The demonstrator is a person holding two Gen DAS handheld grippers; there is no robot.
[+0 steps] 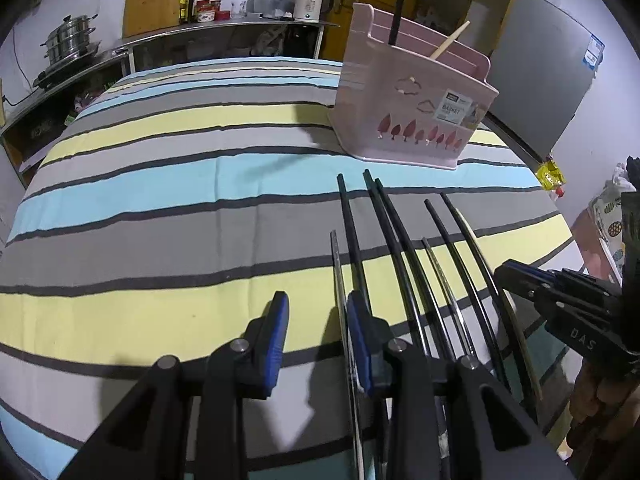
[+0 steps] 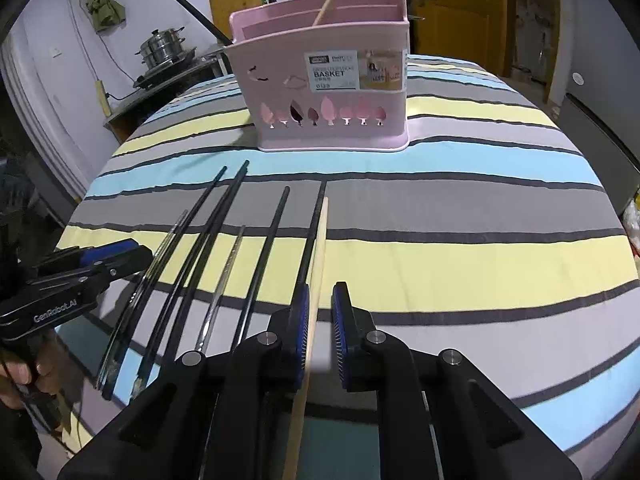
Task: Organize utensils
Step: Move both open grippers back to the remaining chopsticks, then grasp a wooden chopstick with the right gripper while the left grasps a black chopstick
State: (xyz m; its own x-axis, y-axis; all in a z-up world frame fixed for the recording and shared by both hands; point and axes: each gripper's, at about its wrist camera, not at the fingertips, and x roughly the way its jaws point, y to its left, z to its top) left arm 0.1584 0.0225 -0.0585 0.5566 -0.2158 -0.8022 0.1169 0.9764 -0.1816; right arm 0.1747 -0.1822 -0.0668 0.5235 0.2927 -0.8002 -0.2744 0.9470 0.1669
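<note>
Several chopsticks lie side by side on the striped tablecloth: black ones, silver ones and one wooden one. They also show in the left wrist view. A pink utensil basket stands behind them, also in the left wrist view, holding a black chopstick and a wooden one. My right gripper is open, with the wooden chopstick lying between its fingers. My left gripper is open and empty, just left of the chopsticks, its right finger over a silver one.
The table is covered by a striped cloth. A steel counter with pots, bottles and a kettle stands behind. A fridge is at the right, a yellow door behind.
</note>
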